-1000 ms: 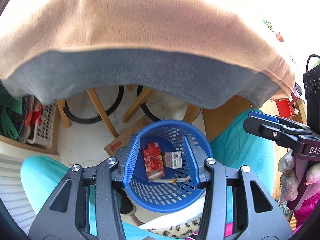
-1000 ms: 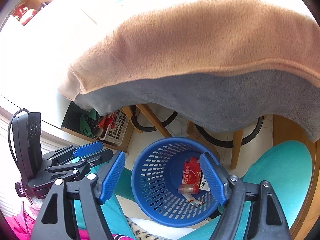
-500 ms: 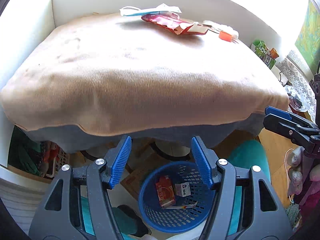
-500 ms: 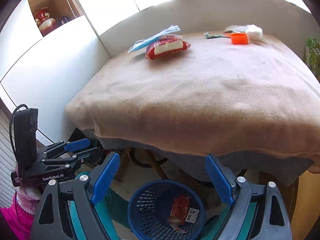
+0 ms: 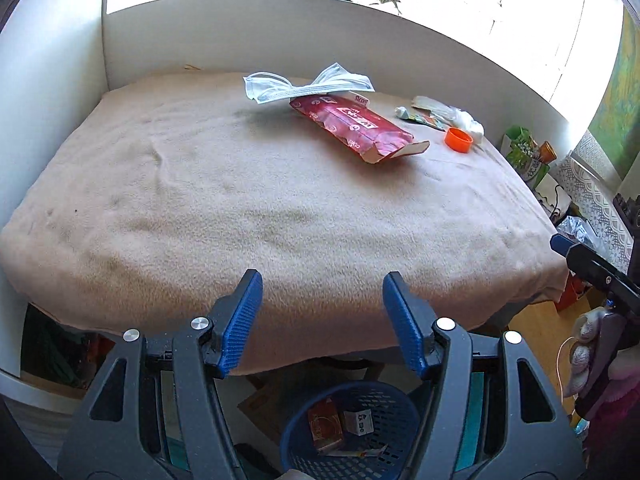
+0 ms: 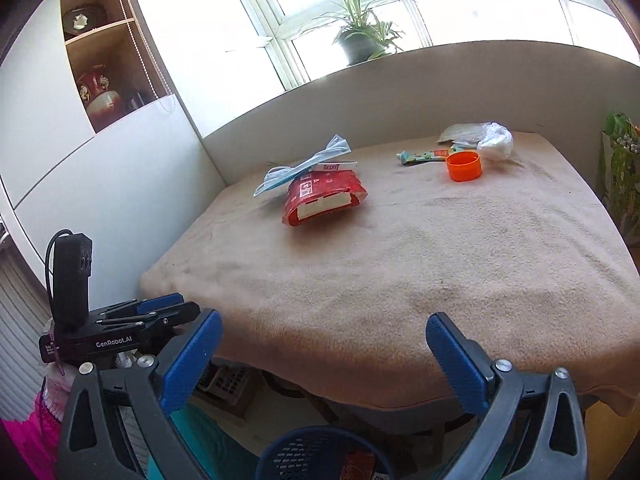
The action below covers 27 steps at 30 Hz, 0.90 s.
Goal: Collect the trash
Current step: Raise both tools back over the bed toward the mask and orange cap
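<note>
Covering nearly the whole frame: tan blanket draped over table, its edge hanging above blue mesh basket on floor below. Inside basket: red carton, small white box and thin stick-like scrap, all lying on bottom. Held low at near edge of blanket: left gripper, blue-padded jaws spread wide with nothing between; likewise right gripper, jaws parted and empty, basket rim just beneath. Still waiting on far side of blanket: red snack box, lying flat with open end toward near right; pale blue face mask resting partly across its far end. Well apart to right, clustered near back corner: crumpled white plastic bag, flat wrapper touching it, printed tube and orange bottle cap just in front. On sill behind wall: potted plant.
</note>
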{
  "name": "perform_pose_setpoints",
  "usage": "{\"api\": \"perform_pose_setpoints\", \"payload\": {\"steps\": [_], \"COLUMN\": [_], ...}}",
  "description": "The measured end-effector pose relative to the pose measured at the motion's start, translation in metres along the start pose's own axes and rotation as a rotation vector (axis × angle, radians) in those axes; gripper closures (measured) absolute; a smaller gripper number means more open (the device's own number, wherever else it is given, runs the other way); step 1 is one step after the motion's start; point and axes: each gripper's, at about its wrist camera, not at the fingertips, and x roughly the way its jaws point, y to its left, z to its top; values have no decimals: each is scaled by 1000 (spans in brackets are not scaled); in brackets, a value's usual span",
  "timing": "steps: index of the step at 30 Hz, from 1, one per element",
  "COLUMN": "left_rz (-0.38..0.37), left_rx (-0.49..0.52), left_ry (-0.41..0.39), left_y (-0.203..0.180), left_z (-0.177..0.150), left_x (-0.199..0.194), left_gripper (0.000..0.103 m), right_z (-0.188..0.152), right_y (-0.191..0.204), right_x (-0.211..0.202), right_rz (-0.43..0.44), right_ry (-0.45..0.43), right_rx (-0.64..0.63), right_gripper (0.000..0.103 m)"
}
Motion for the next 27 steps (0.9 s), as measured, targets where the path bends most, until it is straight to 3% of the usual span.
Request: {"api": "perform_pose_setpoints", "payload": {"steps": [11, 20, 27], "left_rz": [11, -10, -25], "left_rx": [55, 136, 134], "left_ry": [-65, -72, -43], "left_y": [-3, -17, -12], "left_z": [64, 115, 153], "left_x": [16, 46, 80], "left_gripper": [39, 39, 39], "right_z": [49, 86, 110], "right_y": [-15, -36, -64], "right_x": [-7, 15, 45], "right_rz": [-128, -209, -229], "right_ry": [-114, -70, -29], "right_rx": [-83, -126, -96], "right_gripper": [0, 0, 2]}}
